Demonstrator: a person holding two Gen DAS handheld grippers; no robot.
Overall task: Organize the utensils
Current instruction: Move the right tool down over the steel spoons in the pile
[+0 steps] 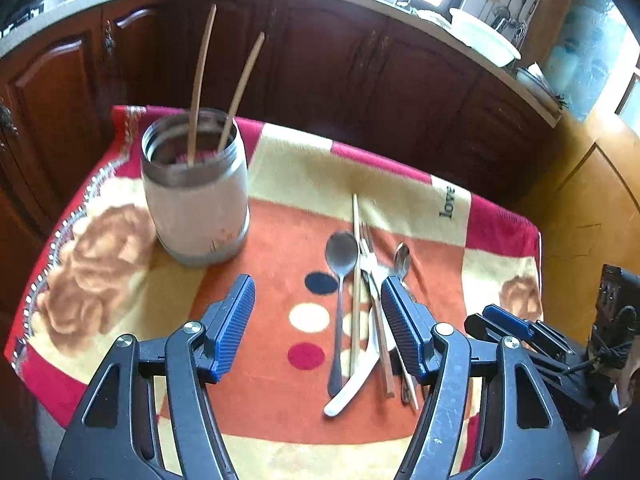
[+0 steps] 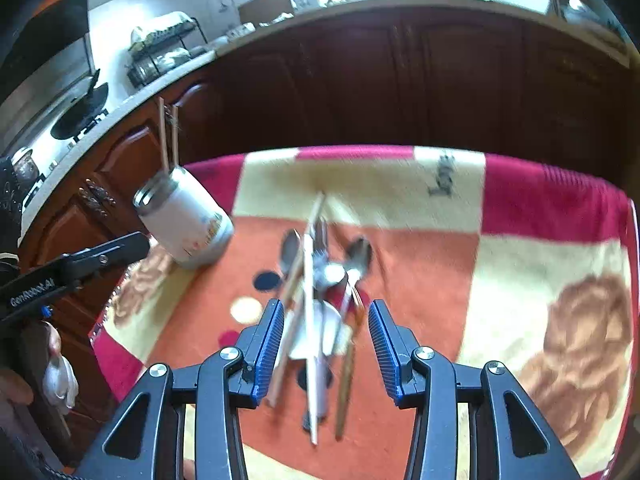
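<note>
The blanket (image 1: 400,184) reads "love"; the left gripper (image 2: 80,264) reads "GenRobot.AI".

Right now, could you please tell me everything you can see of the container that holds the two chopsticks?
The container is a squat round jar with a pale matte body, a bare metal band at its foot and a shiny threaded metal neck, open with no lid. It stands upright on the patterned blanket toward the far left corner. Two wooden chopsticks lean inside, their tops well above the rim. Small coloured marks show low on its side, too small to read. Neither tool touches it.
</note>
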